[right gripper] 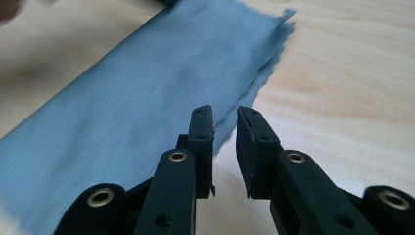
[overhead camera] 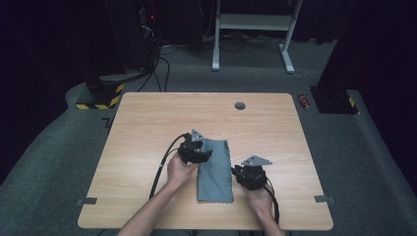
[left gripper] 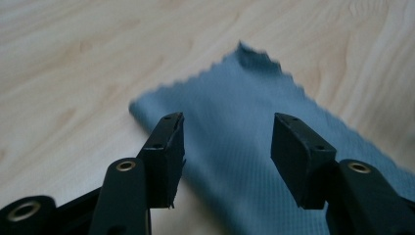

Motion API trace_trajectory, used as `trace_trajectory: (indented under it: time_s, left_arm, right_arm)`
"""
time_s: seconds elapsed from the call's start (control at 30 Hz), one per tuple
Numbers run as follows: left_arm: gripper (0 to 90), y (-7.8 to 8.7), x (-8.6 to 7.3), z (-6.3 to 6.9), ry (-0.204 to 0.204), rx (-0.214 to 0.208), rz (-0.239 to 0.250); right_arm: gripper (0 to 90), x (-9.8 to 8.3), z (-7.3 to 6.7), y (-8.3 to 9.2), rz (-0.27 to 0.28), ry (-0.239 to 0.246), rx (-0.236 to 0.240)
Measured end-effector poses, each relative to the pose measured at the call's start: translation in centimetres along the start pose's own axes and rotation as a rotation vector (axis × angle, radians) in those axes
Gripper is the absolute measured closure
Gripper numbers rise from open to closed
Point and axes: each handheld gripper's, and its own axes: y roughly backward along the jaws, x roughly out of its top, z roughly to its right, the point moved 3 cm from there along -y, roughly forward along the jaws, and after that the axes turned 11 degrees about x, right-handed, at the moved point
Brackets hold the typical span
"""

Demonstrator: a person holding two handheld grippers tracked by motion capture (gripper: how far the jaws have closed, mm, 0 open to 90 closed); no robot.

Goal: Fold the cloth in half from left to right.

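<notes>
A folded blue-grey cloth (overhead camera: 215, 171) with pinked edges lies flat near the tabletop's (overhead camera: 147, 123) front edge, about midway along it. The left gripper (overhead camera: 195, 151) hangs over its far left corner, jaws wide apart. The right gripper (overhead camera: 250, 176) sits just beside its right edge, jaws nearly together, gripping nothing.

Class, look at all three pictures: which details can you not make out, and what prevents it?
- Cloth: its upper left corner, high view, hidden by left gripper.
- Small red object on the floor, high view: too small to identify.
- Cloth's near end, right gripper view: cut off by the frame edge.
</notes>
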Motion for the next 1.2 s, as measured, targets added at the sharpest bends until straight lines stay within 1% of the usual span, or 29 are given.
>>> trace_trajectory:
  time_s: [0.07,0.13,0.17,0.2,0.27,0.3,0.37,0.43,0.47,0.5,0.53,0.57,0.6,0.63,0.67,0.7,0.77,0.83,0.9,0.93,1.0,1.03,1.07,1.1,1.2]
  left_arm:
    - [45.9,0.7,-1.2,0.1,0.018,-0.007,0.005]
    - [45.4,1.2,-2.4,0.3,0.058,-0.016,0.013]
    - [45.3,1.4,-3.0,0.3,0.065,-0.021,0.013]
    - [45.0,1.6,-3.5,0.4,0.079,-0.025,0.016]
    - [45.0,1.8,-4.3,0.4,0.077,-0.014,0.017]
    - [45.0,1.8,-4.7,0.5,0.086,-0.01,0.013]
    - [44.8,1.9,-5.2,0.6,0.099,-0.015,0.01]
    - [44.5,2.0,-5.5,0.7,0.098,-0.007,0.011]
    - [44.1,2.1,-5.6,0.7,0.089,-0.001,0.012]
    - [43.9,2.1,-5.7,0.8,0.093,0.0,0.013]
    - [43.7,2.2,-5.8,0.8,0.088,0.003,0.012]
    - [43.6,2.3,-6.0,0.8,0.098,0.001,0.011]
    - [43.6,2.4,-6.1,0.9,0.098,0.0,0.012]
    - [43.6,2.4,-6.3,0.9,0.092,0.003,0.008]
    - [43.6,2.4,-6.4,1.0,0.093,0.005,0.004]
    - [43.5,2.4,-6.5,1.1,0.093,0.007,-0.003]
    - [43.4,2.4,-6.6,1.3,0.093,0.01,0.001]
    - [43.2,2.5,-6.7,1.5,0.08,0.025,0.003]
    - [43.1,2.6,-6.8,1.7,0.068,0.039,0.006]
    - [43.0,2.7,-6.9,1.8,0.07,0.042,0.007]
    - [42.7,2.8,-7.0,2.0,0.057,0.054,0.006]
    - [42.5,2.9,-7.1,2.1,0.064,0.05,0.007]
    - [42.0,3.0,-7.2,2.2,0.062,0.048,0.011]
    - [42.0,3.1,-7.3,2.3,0.058,0.045,0.013]
    - [41.7,3.4,-7.4,2.5,0.042,0.034,0.012]
  right_arm:
    - [76.8,1.0,0.7,-0.8,-0.004,-0.01,-0.013]
    - [76.7,1.9,1.4,-1.7,-0.009,-0.012,-0.022]
    - [76.6,2.5,1.8,-2.1,-0.013,-0.012,-0.026]
    - [76.3,3.0,2.0,-2.5,-0.015,-0.022,-0.032]
    - [74.7,4.1,2.6,-3.3,-0.017,-0.025,-0.046]
    - [73.5,4.6,2.8,-3.7,-0.016,-0.032,-0.054]
    - [71.6,5.2,3.4,-4.5,-0.035,-0.037,-0.065]
    - [70.8,5.5,3.9,-5.3,-0.063,-0.042,-0.071]
    - [71.1,5.5,4.2,-5.7,-0.074,-0.048,-0.073]
    - [72.7,5.6,4.4,-6.0,-0.078,-0.053,-0.076]
    - [77.2,5.5,4.7,-6.2,-0.076,-0.053,-0.075]
    - [83.6,5.5,4.9,-6.5,-0.081,-0.057,-0.075]
    - [88.4,5.3,5.2,-6.7,-0.083,-0.06,-0.076]
    - [89.5,5.2,5.5,-6.8,-0.083,-0.061,-0.072]
    - [89.8,5.1,5.6,-6.9,-0.083,-0.074,-0.07]
    - [89.9,5.1,5.7,-7.0,-0.079,-0.068,-0.071]
    - [90.0,5.2,6.0,-7.0,-0.07,-0.068,-0.069]
    - [90.0,5.6,6.3,-7.2,-0.081,-0.066,-0.071]
    - [90.0,6.3,6.3,-7.1,-0.061,-0.056,-0.073]
    - [90.0,6.5,6.4,-7.3,-0.077,-0.055,-0.067]
    - [90.0,6.6,6.2,-7.7,-0.101,-0.021,-0.082]
    - [89.9,6.5,6.1,-7.8,-0.105,-0.026,-0.08]
    - [89.7,6.4,6.1,-7.9,-0.103,-0.027,-0.078]
    - [89.6,6.3,6.1,-8.0,-0.106,-0.034,-0.079]
    - [89.4,5.9,6.0,-7.7,-0.107,-0.026,-0.092]
